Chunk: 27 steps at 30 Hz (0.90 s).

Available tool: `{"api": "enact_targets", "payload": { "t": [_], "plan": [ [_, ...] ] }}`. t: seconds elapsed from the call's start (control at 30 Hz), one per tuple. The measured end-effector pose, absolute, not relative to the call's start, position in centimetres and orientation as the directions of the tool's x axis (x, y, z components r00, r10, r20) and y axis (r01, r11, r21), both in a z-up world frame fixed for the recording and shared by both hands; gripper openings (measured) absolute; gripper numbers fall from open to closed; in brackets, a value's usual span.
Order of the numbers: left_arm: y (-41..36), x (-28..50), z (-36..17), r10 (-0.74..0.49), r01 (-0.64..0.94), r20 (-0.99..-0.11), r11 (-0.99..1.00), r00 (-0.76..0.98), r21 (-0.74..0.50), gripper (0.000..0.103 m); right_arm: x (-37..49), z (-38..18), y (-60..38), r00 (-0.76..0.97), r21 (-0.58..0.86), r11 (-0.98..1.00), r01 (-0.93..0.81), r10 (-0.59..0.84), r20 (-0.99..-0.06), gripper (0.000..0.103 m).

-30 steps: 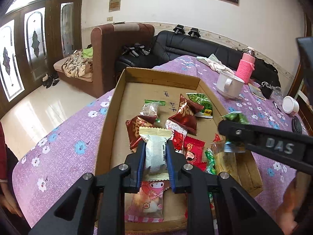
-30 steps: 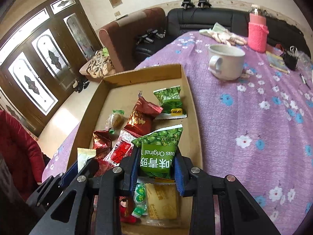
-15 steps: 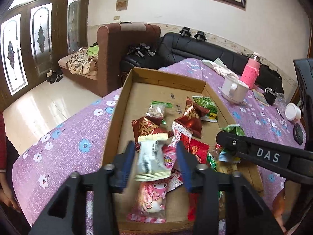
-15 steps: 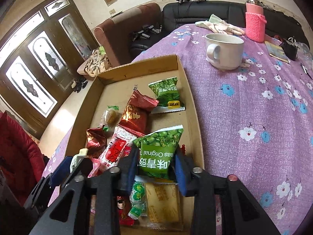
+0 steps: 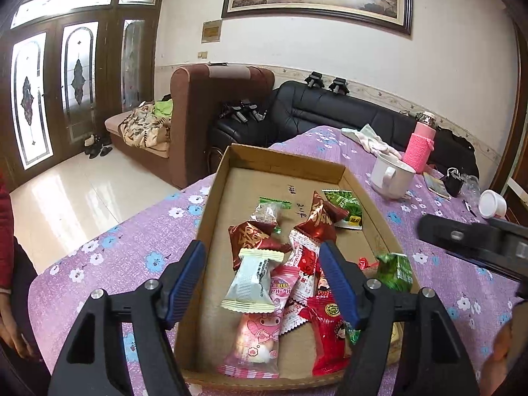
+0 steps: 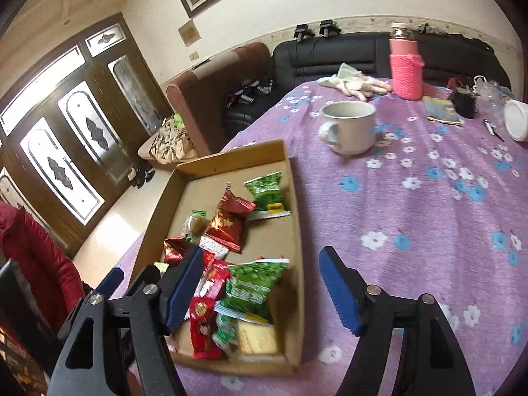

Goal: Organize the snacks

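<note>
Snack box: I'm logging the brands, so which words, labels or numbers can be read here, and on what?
No text can be quoted; nothing reads clearly.
Cardboard box floor: black handwriting, illegible.
Green pea packet: white print, blurred.
Pink packet: yellow label, too small.
Red packet: gold round seal, unreadable.

Below me spreads a table draped in purple cloth printed with small white and blue flowers [image 6: 429,217]. Directly on it lie a shallow brown cardboard tray [image 6: 298,231] near the left edge, a white ceramic mug with a handle [image 6: 349,128] beyond it, a bottle in a pink knitted sleeve [image 6: 406,66], a crumpled pale cloth [image 6: 354,82] at the far end, a small black clip [image 6: 465,102], a thin booklet [image 6: 440,112] and a white round lid [image 6: 517,119].
</note>
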<state>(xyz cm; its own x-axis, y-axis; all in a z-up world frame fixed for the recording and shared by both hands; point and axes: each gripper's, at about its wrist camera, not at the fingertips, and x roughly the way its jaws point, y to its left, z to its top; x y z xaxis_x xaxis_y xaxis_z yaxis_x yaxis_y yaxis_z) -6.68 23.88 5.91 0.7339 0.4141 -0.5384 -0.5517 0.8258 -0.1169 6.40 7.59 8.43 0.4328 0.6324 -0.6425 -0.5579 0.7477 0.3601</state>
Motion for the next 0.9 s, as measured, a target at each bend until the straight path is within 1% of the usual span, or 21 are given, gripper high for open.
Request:
{"api": "enact_targets", "payload": {
  "t": [0.13,0.23,0.37,0.47,0.53,0.57,0.63,0.77,0.9],
  "plan": [
    [23.6,-6.7,6.1,0.427,-0.554,-0.526,0.827,0.735,-0.102,0.077,5.1,8.2,4.8,0.430,0.351,0.748,-0.564,0.629,-0.648,0.083],
    [23.2,-6.9,6.3,0.440,-0.554,-0.511,0.828,0.738,-0.089,0.081,3.7,7.8,2.7,0.430,0.341,0.748,-0.569,0.625,-0.651,0.084],
    [22.5,-7.4,6.7,0.471,-0.564,-0.478,0.823,0.741,-0.065,0.088,2.0,7.3,0.7,0.450,0.339,0.745,-0.575,0.634,-0.629,0.087],
    [21.4,-7.8,7.3,0.502,-0.570,-0.442,0.821,0.743,-0.024,0.096,1.3,7.0,0.1,0.499,0.287,0.762,-0.581,0.612,-0.614,0.088],
    [20.7,-7.9,7.5,0.506,-0.559,-0.429,0.829,0.748,0.002,0.103,1.2,6.8,-0.1,0.517,0.266,0.775,-0.573,0.594,-0.616,0.088],
    [20.3,-7.9,7.5,0.505,-0.551,-0.426,0.834,0.751,0.017,0.103,1.2,6.7,-0.1,0.522,0.260,0.779,-0.571,0.588,-0.618,0.088],
    [19.6,-7.8,7.4,0.501,-0.538,-0.434,0.842,0.749,0.042,0.103,1.0,6.5,0.2,0.520,0.239,0.779,-0.580,0.580,-0.628,0.088],
    [18.8,-6.6,6.7,0.533,-0.550,-0.492,0.826,0.688,0.124,0.103,0.0,6.5,1.1,0.537,0.179,0.778,-0.602,0.561,-0.630,0.090],
    [19.0,-6.2,6.3,0.514,-0.540,-0.526,0.833,0.678,0.118,0.103,-0.3,6.4,1.2,0.554,0.153,0.790,-0.593,0.539,-0.635,0.090]
  ]
}}
